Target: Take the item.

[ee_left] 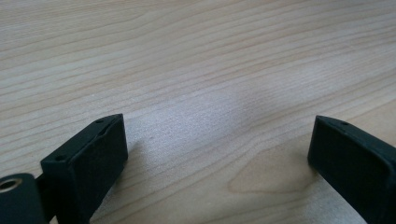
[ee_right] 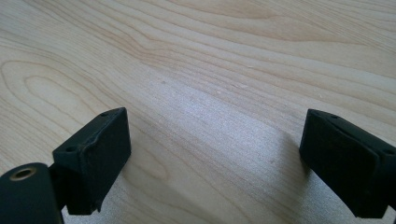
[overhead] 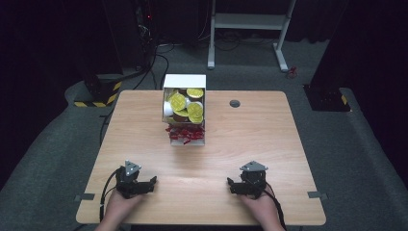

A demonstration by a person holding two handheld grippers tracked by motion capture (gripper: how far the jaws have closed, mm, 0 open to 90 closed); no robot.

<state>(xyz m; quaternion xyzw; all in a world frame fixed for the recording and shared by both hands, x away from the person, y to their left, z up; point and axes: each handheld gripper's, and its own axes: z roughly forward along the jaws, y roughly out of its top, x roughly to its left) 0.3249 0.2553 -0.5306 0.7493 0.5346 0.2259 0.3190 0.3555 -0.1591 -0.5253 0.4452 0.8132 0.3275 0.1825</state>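
Note:
A white box (overhead: 185,81) stands at the table's far middle, holding round yellow-topped cups (overhead: 187,107) above and small red pieces (overhead: 186,134) in its front compartment. My left gripper (overhead: 153,183) rests near the front left edge, held by a hand, its tips pointing right. My right gripper (overhead: 230,185) rests near the front right, tips pointing left. In the left gripper view my left gripper (ee_left: 217,144) is open over bare wood. In the right gripper view my right gripper (ee_right: 215,147) is open too, nothing between its jaws.
The wooden table (overhead: 144,144) has a round grey cable port (overhead: 235,103) at the back right. Grey tape tabs (overhead: 84,197) mark its front corners. Beyond it stand a white desk frame (overhead: 250,21), cables and dark equipment on grey carpet.

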